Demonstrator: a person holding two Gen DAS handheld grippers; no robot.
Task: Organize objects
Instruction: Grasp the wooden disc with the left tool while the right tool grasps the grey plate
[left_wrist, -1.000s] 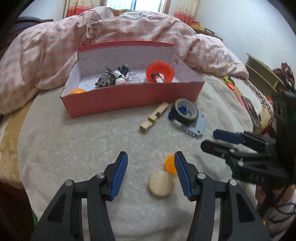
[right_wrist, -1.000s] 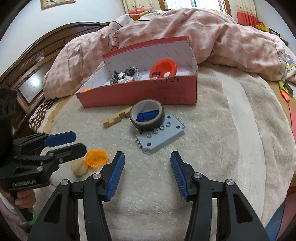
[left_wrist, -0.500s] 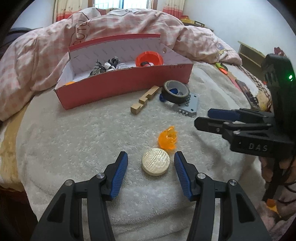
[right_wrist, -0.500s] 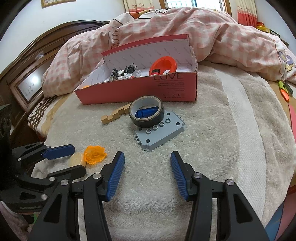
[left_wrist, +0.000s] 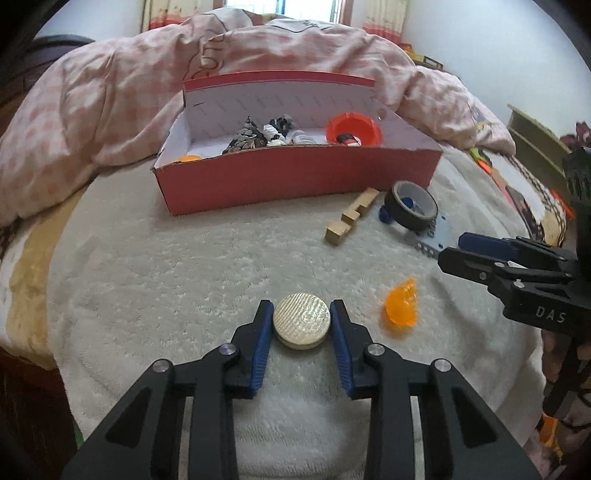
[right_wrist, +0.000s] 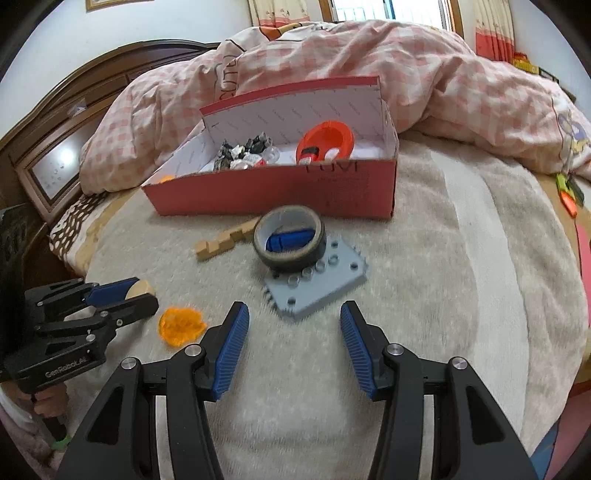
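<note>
Left tongs (left_wrist: 301, 325), lower centre, closing onto round cream ridged disc (left_wrist: 301, 320); right tongs (right_wrist: 294, 332) released. Next: lifting disc toward red cardboard box (left_wrist: 295, 177).

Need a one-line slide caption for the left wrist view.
Left gripper closes on a round wooden disc on the bed blanket, red box beyond.

Our L gripper (left_wrist: 301, 325) angled down, fingers (left_wrist: 263, 332) just been closing, now clamped on the disc (left_wrist: 301, 320). Our R gripper (right_wrist: 294, 334) tilted down too, fingers spread w/ nothing between them.
</note>
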